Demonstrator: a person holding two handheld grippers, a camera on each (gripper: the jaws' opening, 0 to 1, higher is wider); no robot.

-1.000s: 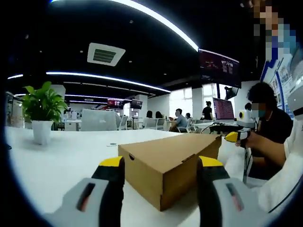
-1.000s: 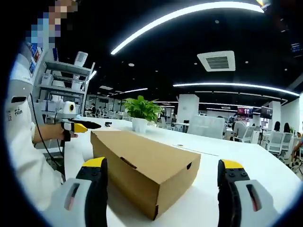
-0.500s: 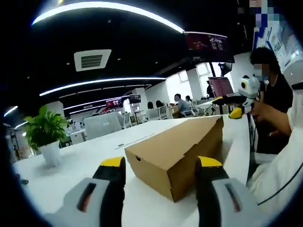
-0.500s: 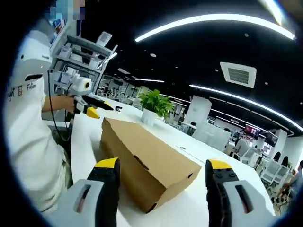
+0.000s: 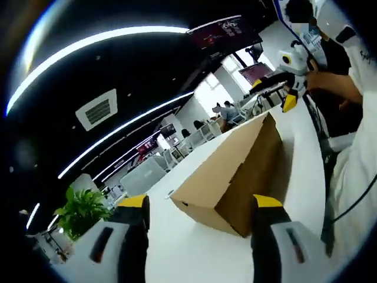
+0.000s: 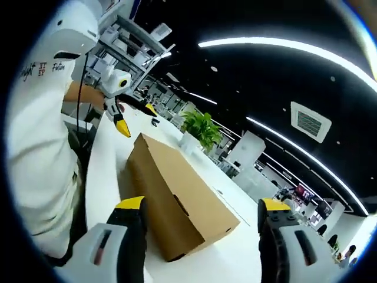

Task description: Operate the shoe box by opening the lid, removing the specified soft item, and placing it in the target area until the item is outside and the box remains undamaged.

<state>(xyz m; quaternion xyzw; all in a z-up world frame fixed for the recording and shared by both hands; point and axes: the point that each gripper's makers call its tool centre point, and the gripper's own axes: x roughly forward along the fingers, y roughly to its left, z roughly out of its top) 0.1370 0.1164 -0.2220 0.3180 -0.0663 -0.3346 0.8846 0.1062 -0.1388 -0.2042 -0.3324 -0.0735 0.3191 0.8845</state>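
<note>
Two grippers, left gripper (image 5: 200,206) and right gripper (image 6: 203,209), jaws spread and empty, off opposite ends of the closed shoe box (image 6: 177,200) on the desk (image 5: 194,253); risk of crushing or tearing cardboard if lid levered carelessly.

**Rig and operator appearance**

Left gripper (image 5: 200,236): two black jaws, yellow tips, light-grey housings with a dark slot showing a red mark. Right gripper (image 6: 200,236): same build, black jaws, yellow caps, grey bodies with red-marked slots. Operator wears a white short-sleeved shirt (image 6: 41,135) with small dark lettering near the shoulder; a thin black cable (image 6: 78,88) hangs across it.
</note>
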